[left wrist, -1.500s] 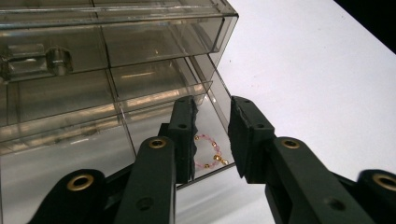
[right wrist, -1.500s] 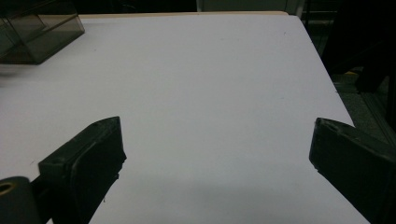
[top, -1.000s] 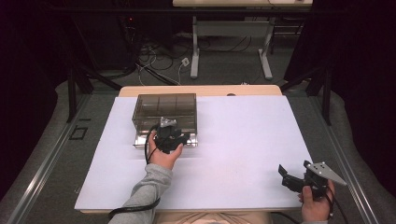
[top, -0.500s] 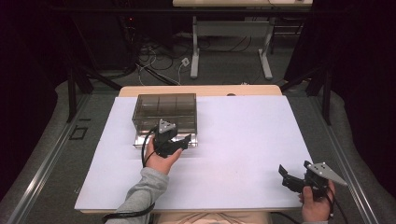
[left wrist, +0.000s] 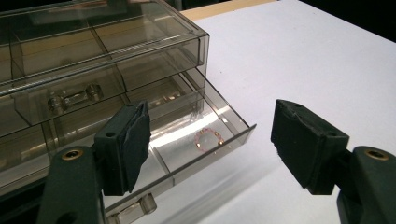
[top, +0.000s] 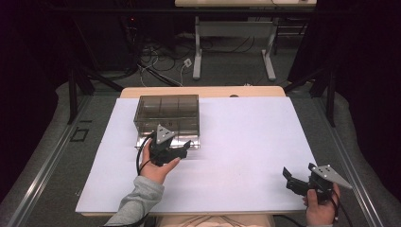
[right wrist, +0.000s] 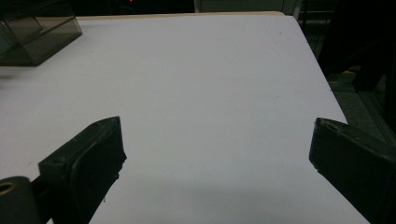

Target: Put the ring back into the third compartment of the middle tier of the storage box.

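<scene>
Smoky clear drawer box (top: 166,116) on a white table (top: 246,142), bottom drawer (left wrist: 196,140) pulled out, both grippers empty.

The box stands at the table's far left part; its open drawer juts toward the person and holds a small pink beaded ring (left wrist: 208,139) near its front wall. A closed drawer above shows a clear handle (left wrist: 74,97). The left gripper (top: 176,150) hovers just in front of the drawer, jaws spread wide, gripping nothing. The right gripper (top: 297,180) sits well apart at the near right edge, over bare table, jaws also wide and empty.
</scene>
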Tool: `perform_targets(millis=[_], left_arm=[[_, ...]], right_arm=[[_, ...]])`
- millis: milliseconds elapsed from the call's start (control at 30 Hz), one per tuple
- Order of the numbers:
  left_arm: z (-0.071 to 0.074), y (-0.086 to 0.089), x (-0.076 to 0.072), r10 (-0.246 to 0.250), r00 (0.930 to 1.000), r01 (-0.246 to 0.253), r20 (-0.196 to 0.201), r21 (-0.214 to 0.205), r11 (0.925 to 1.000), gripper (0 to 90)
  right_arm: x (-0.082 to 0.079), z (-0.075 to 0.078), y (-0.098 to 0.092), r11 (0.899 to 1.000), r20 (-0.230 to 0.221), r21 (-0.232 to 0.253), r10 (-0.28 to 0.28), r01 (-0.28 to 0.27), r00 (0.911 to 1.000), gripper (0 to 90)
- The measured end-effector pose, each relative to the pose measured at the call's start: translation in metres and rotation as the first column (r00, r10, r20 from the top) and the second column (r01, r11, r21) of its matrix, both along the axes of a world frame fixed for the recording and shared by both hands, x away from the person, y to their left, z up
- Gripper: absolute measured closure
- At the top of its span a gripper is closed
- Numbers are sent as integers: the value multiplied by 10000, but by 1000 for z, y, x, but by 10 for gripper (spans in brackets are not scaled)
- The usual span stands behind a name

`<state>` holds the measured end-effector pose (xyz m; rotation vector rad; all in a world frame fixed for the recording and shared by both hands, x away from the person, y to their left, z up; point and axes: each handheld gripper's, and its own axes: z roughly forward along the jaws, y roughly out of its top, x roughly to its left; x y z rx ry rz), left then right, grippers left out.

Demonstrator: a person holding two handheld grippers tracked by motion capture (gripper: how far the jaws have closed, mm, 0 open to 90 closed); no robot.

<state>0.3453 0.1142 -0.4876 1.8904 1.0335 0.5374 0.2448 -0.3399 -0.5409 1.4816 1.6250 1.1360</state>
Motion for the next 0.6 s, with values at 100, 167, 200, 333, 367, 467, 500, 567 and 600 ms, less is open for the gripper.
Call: perform_targets(millis=[100, 167, 200, 333, 367, 467, 500, 567, 600], left_arm=[[1, 5, -4, 28, 10000, -28, 59, -25, 10000, 278], [2, 10, -7, 23, 10000, -23, -17, -324, 9995, 278], [3, 14, -9, 68, 10000, -67, 12, -415, 9991, 276], [3, 21, -14, 108, 9999, -103, 65, -621, 9980, 205], [4, 25, -16, 139, 9999, -132, 102, -731, 9972, 186], [6, 33, -20, 208, 9997, -197, 117, -912, 9956, 161], [6, 33, -20, 208, 9997, -197, 117, -912, 9956, 157], [7, 40, -25, 259, 9995, -240, 153, -1138, 9932, 131], [7, 40, -25, 259, 9995, -240, 153, -1138, 9932, 119]], right_arm=[[1, -2, 0, 10000, 335, 53, -47, 45, 9994, 29], [2, -3, 0, 9999, 526, 102, -136, 131, 9985, 29], [2, -3, 0, 9999, 534, 92, -132, 127, 9985, 28], [0, 0, 0, 10000, 233, 60, 31, -32, 9997, 28], [0, 0, -1, 10000, 244, 31, 11, -12, 9997, 29], [0, -1, -1, 10000, 268, 37, -59, 58, 9996, 28], [0, -1, -1, 10000, 268, 37, -59, 58, 9996, 28], [0, -1, -1, 10000, 281, 14, -59, 59, 9996, 29], [0, -1, -1, 10000, 275, 31, -65, 64, 9996, 28]])
